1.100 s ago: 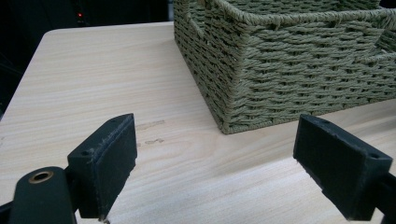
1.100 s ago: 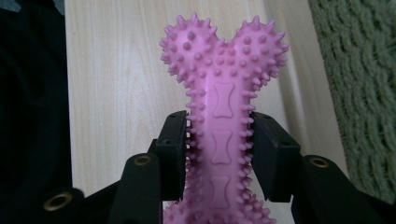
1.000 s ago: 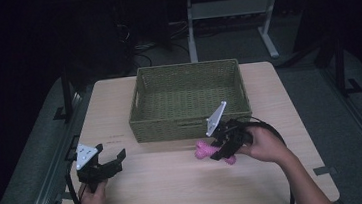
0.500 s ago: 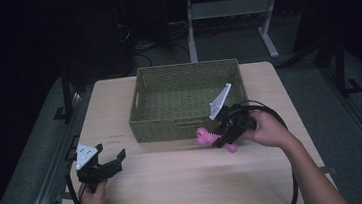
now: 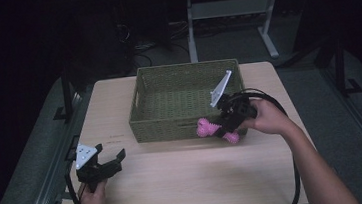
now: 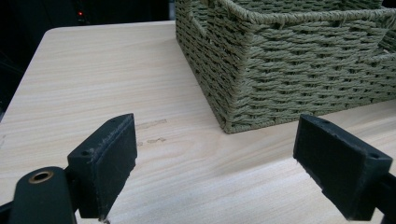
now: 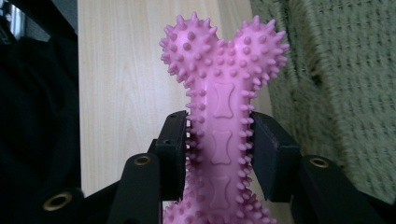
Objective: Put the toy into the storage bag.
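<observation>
Left claw (image 5: 106, 165), 8 o'clock on counter (image 5: 186, 182): jaws apart, nothing between. Right claw (image 5: 223, 126), 3 o'clock, clamped across pink bone (image 5: 215, 130) mid-shaft, against basket's (image 5: 160, 119) near wall. Bone's long axis runs 10-to-4. No writing readable.
</observation>
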Motion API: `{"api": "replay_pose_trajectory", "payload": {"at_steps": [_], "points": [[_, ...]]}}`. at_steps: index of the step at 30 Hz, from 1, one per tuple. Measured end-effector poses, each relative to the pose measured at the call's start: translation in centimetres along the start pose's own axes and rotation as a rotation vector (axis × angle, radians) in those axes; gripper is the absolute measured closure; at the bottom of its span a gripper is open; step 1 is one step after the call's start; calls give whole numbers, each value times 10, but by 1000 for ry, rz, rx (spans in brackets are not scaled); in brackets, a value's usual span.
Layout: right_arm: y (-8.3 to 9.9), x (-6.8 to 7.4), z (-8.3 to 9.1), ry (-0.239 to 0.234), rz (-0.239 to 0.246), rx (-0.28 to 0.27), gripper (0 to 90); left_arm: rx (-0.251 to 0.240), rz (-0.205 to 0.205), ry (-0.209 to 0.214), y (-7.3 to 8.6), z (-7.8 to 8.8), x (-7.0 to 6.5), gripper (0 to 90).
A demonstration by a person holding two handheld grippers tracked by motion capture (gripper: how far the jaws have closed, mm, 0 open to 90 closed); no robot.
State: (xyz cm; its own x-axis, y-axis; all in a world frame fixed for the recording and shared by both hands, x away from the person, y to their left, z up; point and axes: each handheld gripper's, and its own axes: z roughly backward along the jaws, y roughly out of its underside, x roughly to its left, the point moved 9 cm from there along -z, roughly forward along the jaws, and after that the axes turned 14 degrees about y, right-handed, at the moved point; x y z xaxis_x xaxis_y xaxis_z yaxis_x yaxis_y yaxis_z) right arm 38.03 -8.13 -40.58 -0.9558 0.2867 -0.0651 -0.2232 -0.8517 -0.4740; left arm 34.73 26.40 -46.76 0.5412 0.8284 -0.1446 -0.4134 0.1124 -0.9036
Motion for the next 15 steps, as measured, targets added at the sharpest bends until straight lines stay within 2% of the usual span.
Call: {"api": "replay_pose_trajectory", "payload": {"at_steps": [15], "points": [[-12, -18, 14, 10, -2, 3, 579, -1, -2, -3, -1, 0, 1, 130]]}}
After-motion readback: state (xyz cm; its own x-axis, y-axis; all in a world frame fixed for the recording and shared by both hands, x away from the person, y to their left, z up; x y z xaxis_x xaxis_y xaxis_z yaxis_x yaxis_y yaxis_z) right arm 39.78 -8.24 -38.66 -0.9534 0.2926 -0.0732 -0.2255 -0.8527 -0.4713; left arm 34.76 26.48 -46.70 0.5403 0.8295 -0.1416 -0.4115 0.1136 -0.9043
